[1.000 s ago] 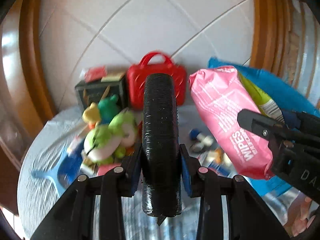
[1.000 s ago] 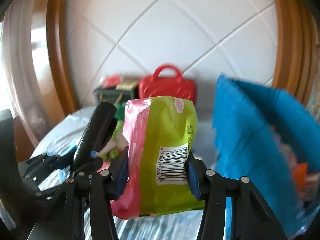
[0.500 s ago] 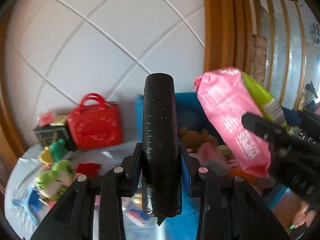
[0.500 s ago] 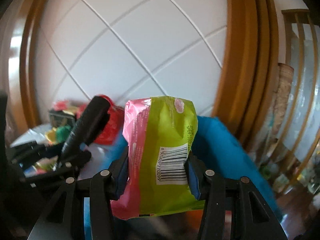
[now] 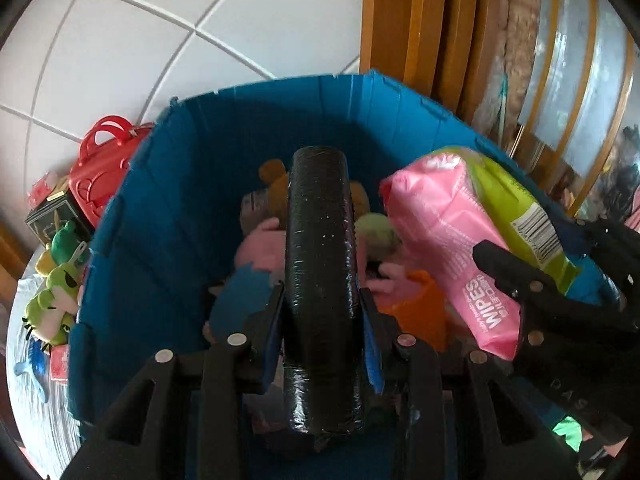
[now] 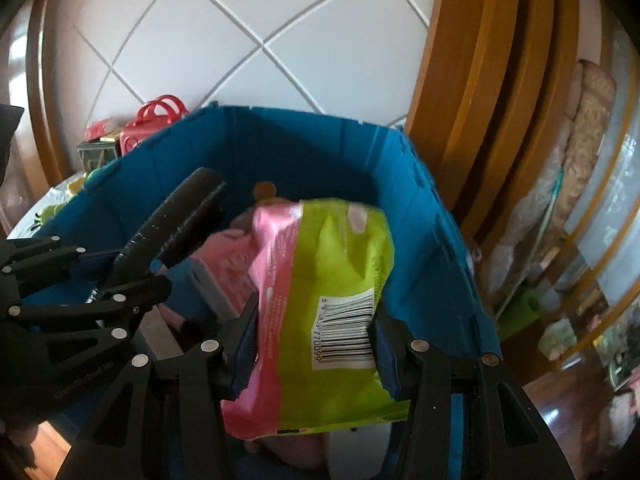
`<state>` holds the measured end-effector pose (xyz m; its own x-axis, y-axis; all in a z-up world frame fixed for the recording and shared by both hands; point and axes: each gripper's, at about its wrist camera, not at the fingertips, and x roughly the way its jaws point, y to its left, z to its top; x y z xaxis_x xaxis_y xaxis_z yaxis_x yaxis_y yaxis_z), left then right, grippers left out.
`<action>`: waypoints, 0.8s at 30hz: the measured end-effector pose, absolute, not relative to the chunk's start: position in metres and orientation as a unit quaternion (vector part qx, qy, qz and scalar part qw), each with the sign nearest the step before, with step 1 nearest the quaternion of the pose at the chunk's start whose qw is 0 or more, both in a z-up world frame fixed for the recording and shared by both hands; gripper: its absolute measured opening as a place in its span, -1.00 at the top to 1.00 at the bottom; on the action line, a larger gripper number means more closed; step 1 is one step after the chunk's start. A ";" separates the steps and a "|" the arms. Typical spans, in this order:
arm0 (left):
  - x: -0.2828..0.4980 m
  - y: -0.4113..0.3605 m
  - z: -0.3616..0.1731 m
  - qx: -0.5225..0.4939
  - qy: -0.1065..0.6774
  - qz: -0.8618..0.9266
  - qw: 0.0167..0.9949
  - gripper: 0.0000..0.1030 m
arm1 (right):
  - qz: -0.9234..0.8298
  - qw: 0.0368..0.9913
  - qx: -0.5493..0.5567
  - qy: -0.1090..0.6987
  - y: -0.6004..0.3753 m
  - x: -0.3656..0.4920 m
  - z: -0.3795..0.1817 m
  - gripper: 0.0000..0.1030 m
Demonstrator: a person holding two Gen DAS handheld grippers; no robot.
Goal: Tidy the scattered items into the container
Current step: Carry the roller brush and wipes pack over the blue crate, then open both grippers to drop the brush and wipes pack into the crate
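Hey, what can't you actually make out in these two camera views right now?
- Bin floor: both views, hidden by toys and the held items.
- Black roll's lower end: left view, behind the left gripper.
- Wipes pack front print: right view, too blurred.
- Table toys: cut off by the bin wall.
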<state>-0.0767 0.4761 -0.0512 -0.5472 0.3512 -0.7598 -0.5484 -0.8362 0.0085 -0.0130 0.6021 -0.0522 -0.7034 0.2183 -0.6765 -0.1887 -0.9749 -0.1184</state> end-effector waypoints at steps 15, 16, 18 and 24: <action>-0.055 0.476 -0.039 -0.361 0.141 0.897 0.213 -0.52 | 0.926 0.095 -0.365 -0.007 0.624 0.005 -0.052 -0.28; -0.054 0.475 -0.039 -0.361 0.141 0.897 0.212 -0.56 | 0.927 0.096 -0.364 -0.008 0.624 0.007 -0.051 -0.40; -0.051 0.473 -0.040 -0.359 0.143 0.898 0.211 -0.69 | 0.928 0.101 -0.358 -0.007 0.625 0.012 -0.049 -0.96; -0.041 0.465 -0.039 -0.349 0.139 0.903 0.209 -0.93 | 0.933 0.107 -0.344 -0.005 0.622 0.027 -0.044 -0.99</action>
